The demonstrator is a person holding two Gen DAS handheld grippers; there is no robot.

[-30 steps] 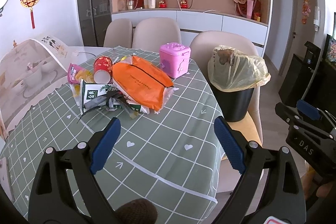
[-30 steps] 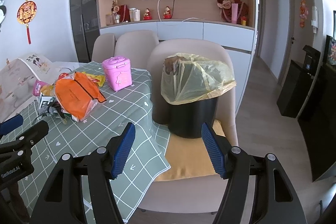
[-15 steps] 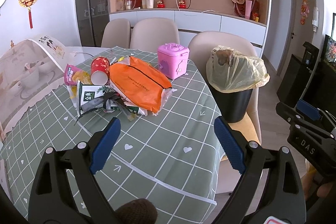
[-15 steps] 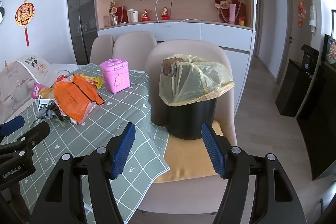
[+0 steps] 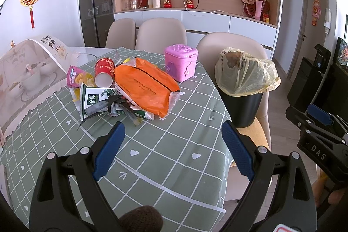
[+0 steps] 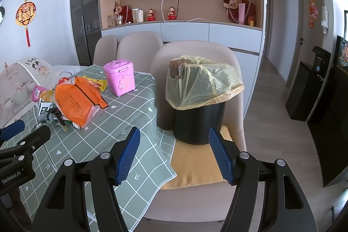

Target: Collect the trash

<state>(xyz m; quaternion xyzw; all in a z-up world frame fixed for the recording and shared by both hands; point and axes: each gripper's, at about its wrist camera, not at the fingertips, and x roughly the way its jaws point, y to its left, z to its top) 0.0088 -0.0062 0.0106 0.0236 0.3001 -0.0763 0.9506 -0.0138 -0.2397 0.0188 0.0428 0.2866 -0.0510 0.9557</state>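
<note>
Left wrist: pink box (image 5: 181, 62) behind trash pile (image 5: 121, 92)

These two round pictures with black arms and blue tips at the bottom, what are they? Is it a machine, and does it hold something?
No machine: a person holds one two-finger gripper in each hand, and a fisheye camera on each looks forward along its fingers. One picture is from the left gripper, over the table. The other is from the right gripper, facing a black bin with a yellow bag, standing on a chair. On the checked cloth lie an orange packet, a red cup, some wrappers and a pink box. Both grippers are open and hold nothing.
</note>
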